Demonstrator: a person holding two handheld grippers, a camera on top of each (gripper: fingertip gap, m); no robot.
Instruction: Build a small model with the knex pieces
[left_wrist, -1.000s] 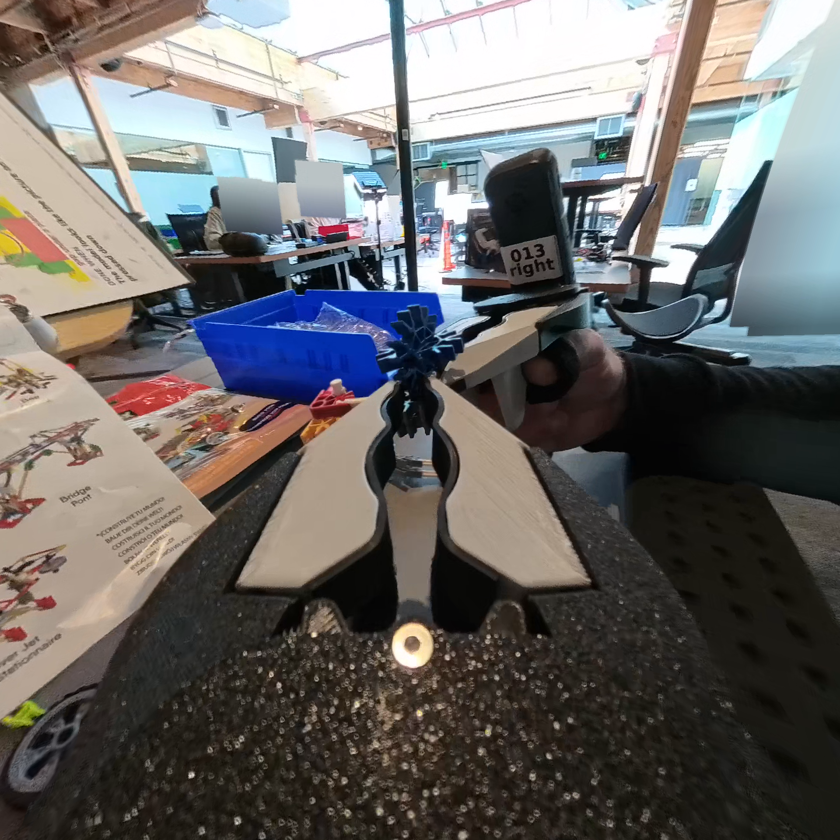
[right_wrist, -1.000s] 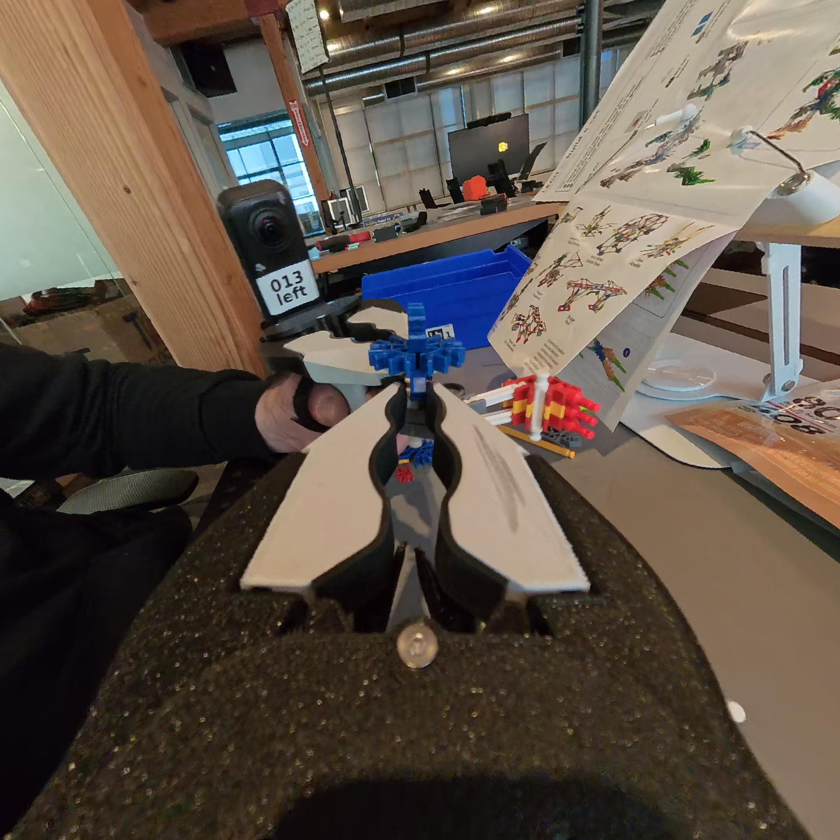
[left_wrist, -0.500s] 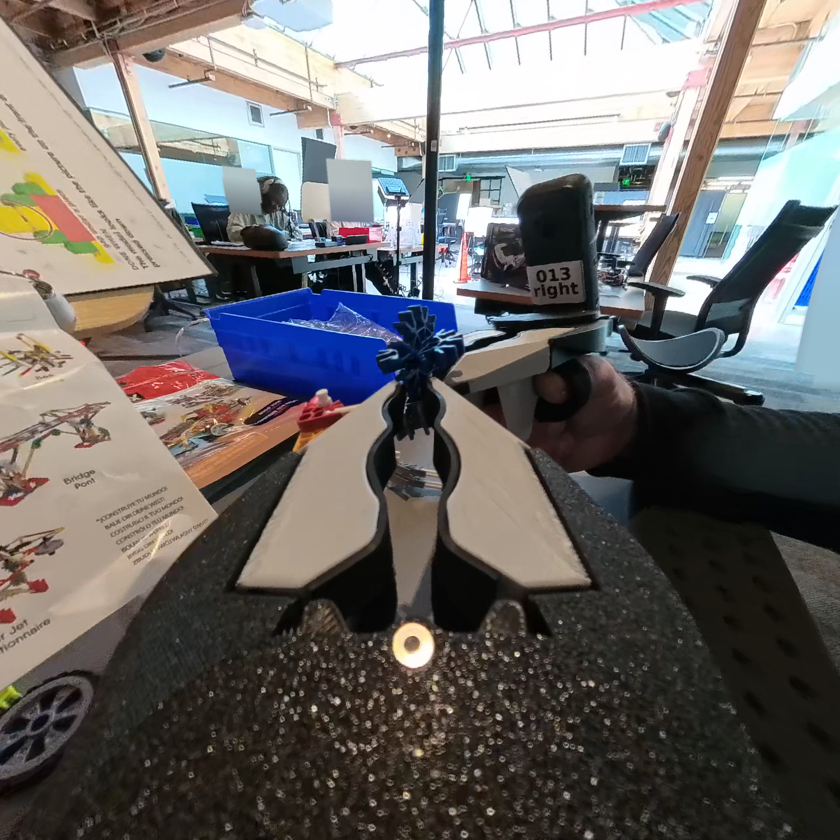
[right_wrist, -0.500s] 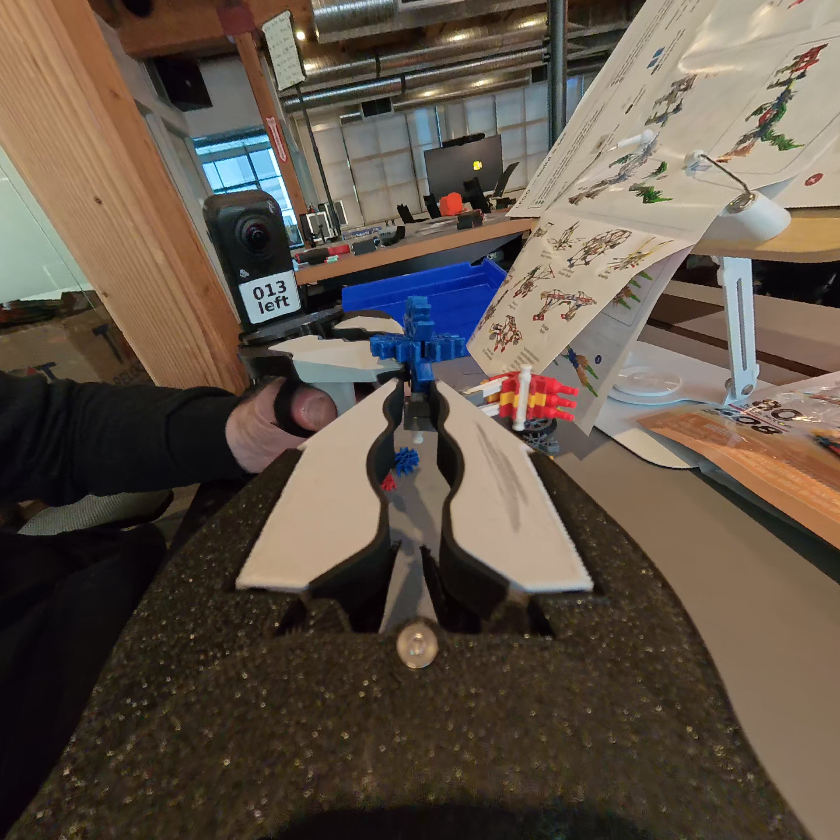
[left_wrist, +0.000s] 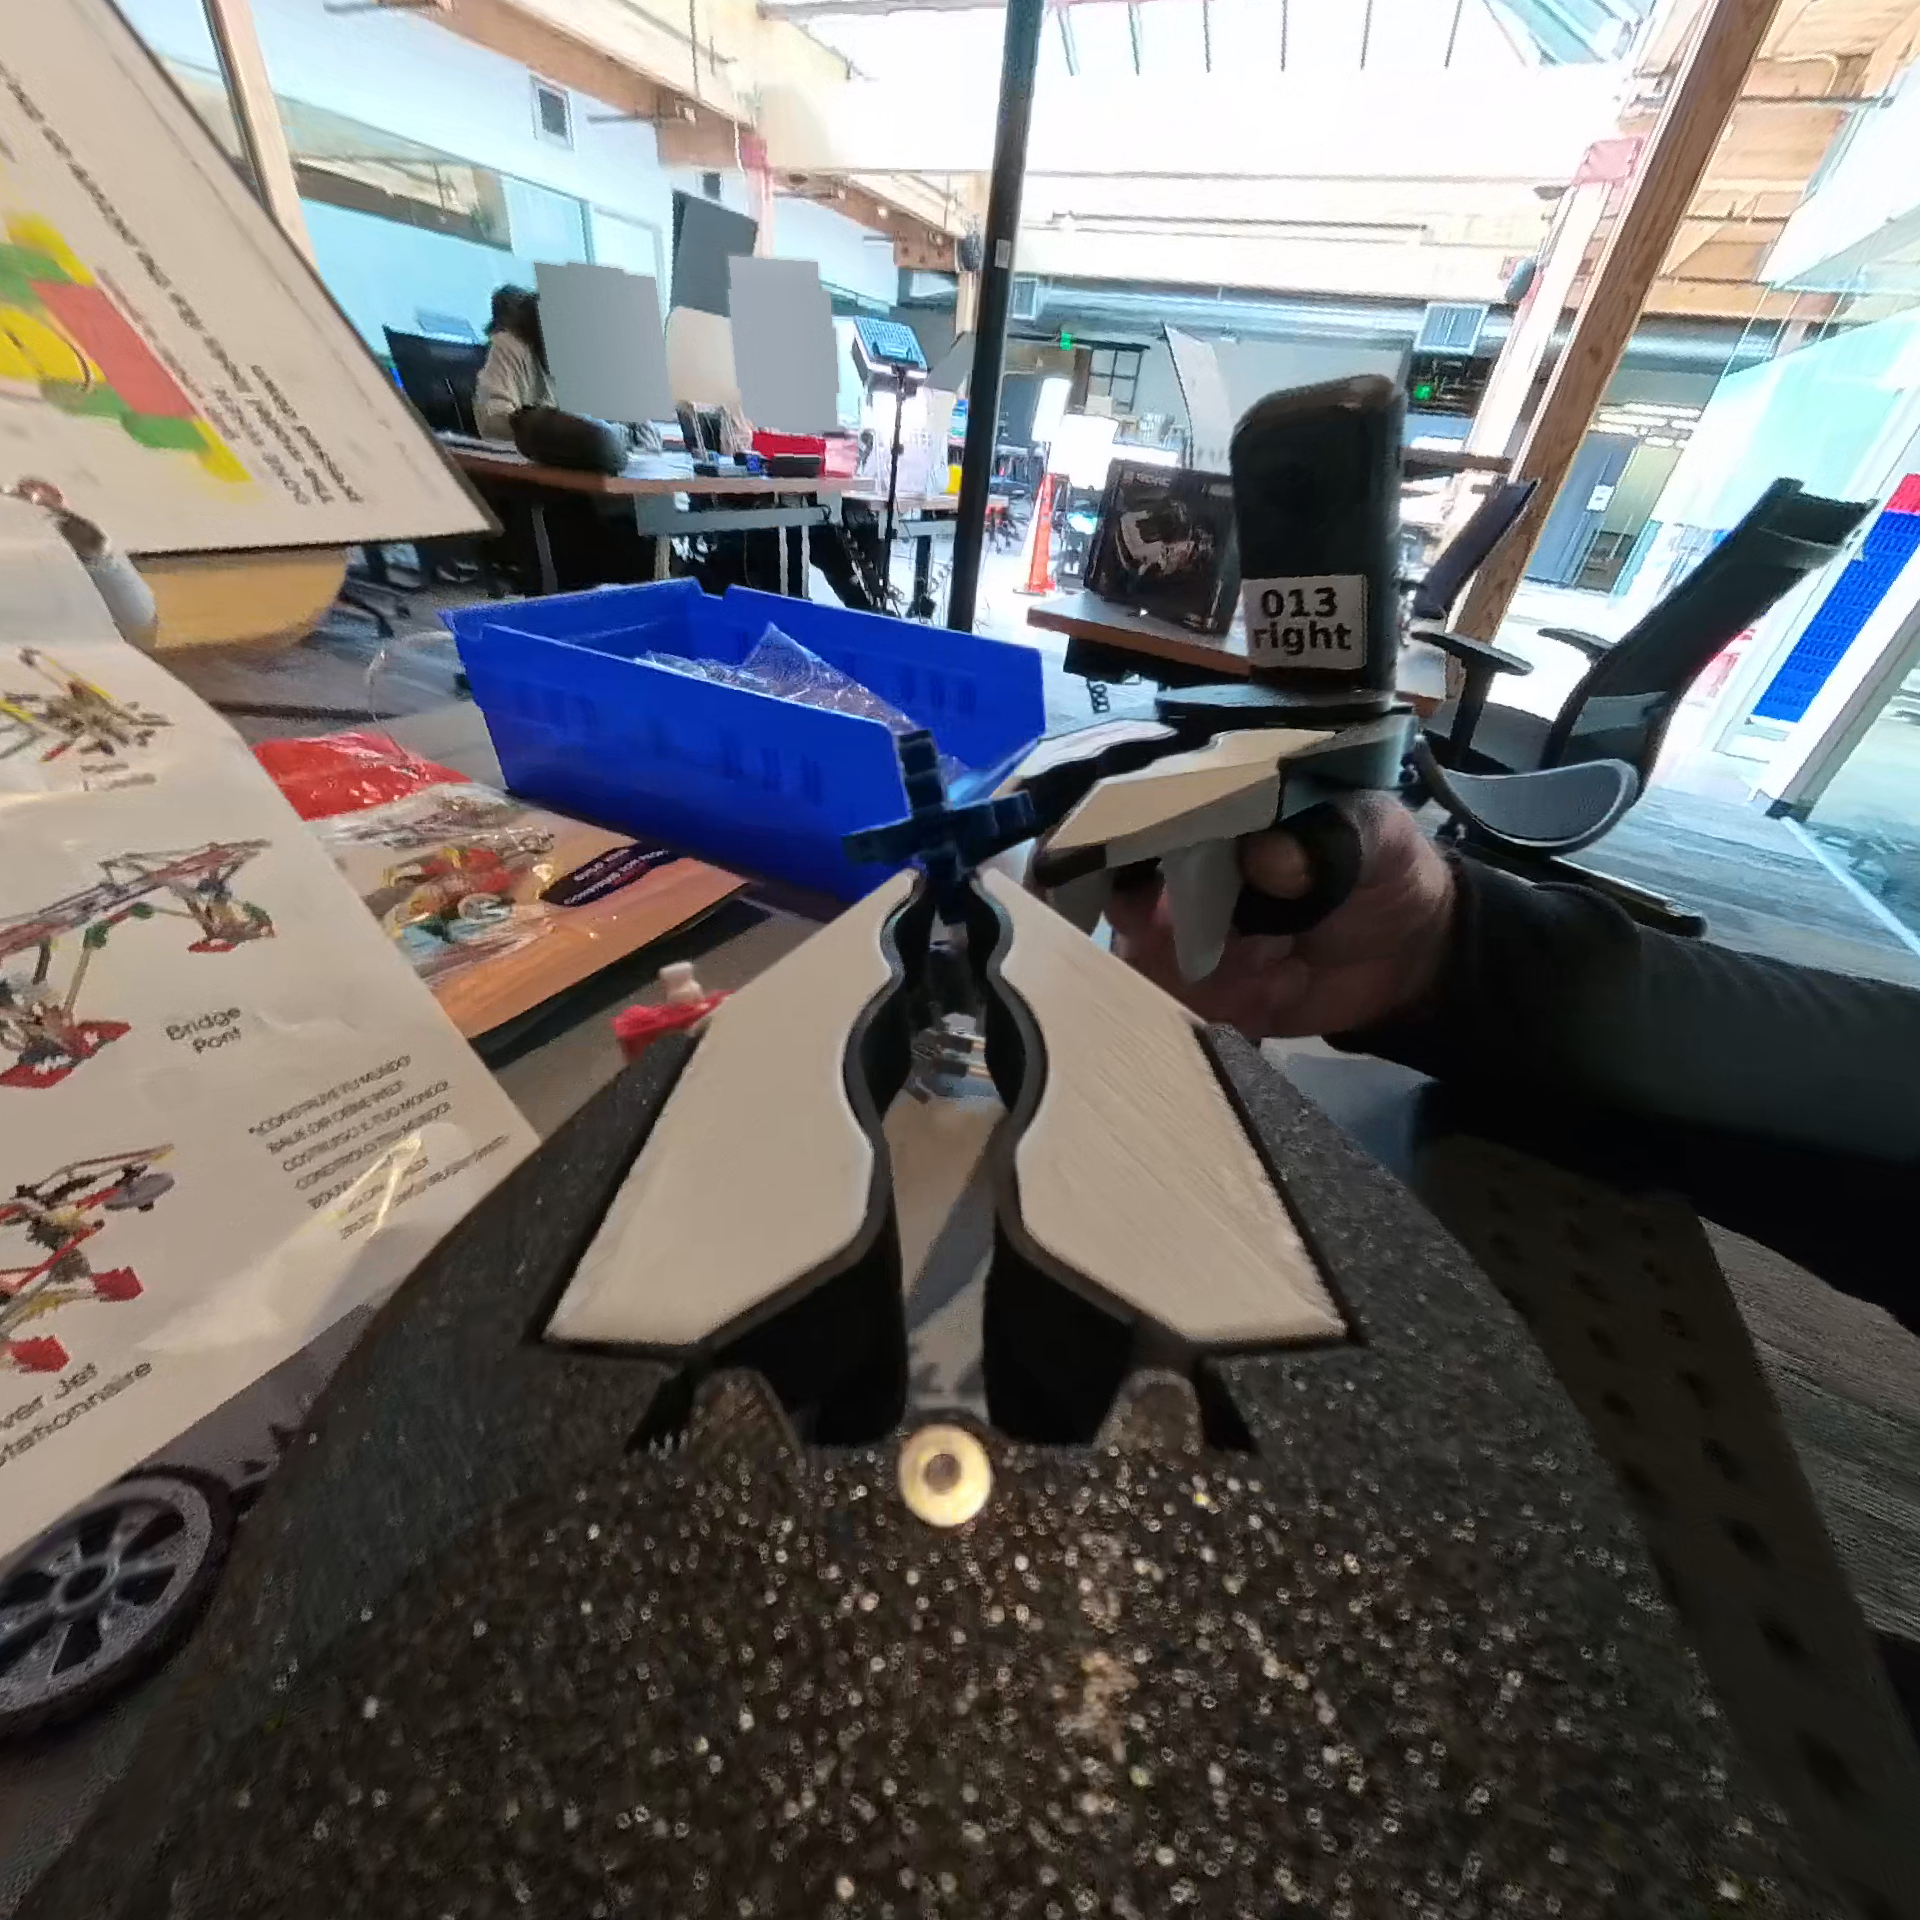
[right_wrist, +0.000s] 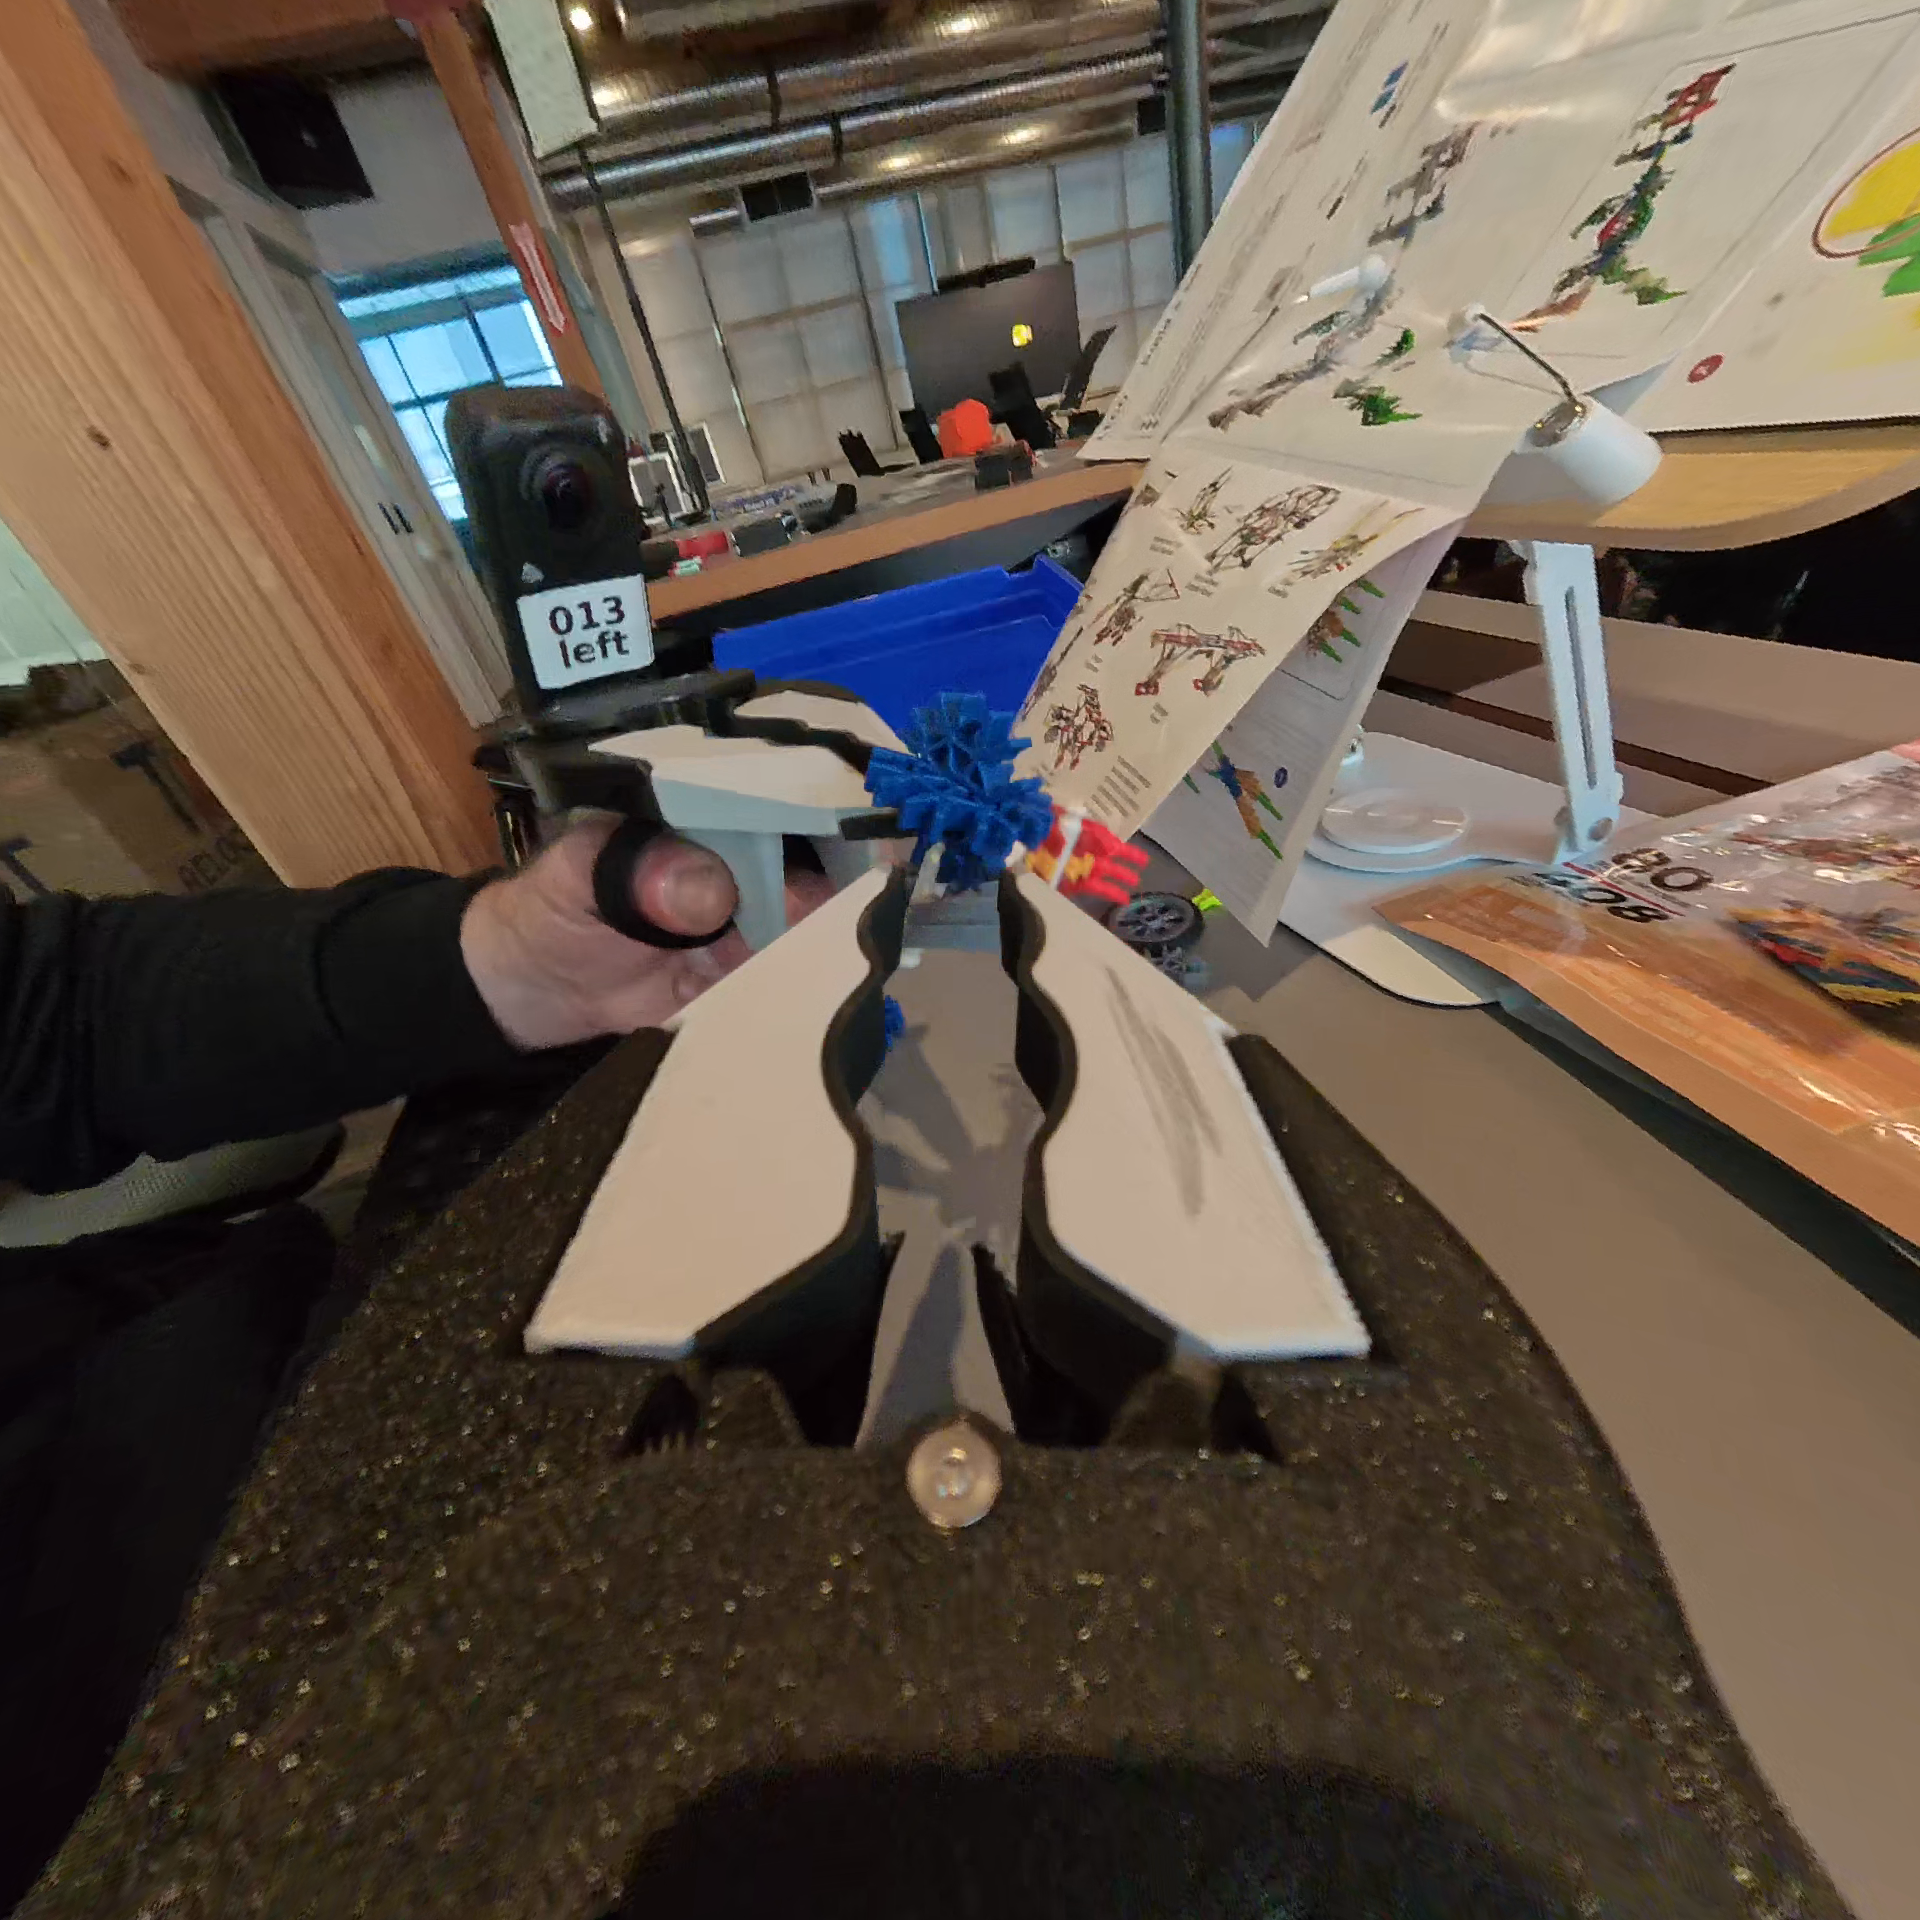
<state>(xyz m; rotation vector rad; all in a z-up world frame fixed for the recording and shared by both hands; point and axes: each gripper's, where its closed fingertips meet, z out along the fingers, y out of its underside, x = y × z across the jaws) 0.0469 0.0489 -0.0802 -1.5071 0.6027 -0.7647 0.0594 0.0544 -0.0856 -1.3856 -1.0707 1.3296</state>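
Left tongs (left_wrist: 948, 902) pinching blue connector (left_wrist: 935, 821) | right tongs (right_wrist: 948, 894) spread | blue bin (left_wrist: 727, 717): plastic bags (left_wrist: 769, 675)

At ten o'clock in the left wrist view a blue bin (left_wrist: 665, 727) stands on the surface (left_wrist: 582, 1049), clear plastic bags (left_wrist: 769, 675) inside it. Instruction sheets (left_wrist: 208, 1039) hang at nine o'clock, a black toy wheel (left_wrist: 94, 1621) lies at seven. In the right wrist view a white stand (right_wrist: 1558, 707) sits at two o'clock, an orange printed bag (right_wrist: 1714, 956) at three, and a red and yellow toy piece (right_wrist: 1091, 857) near twelve.
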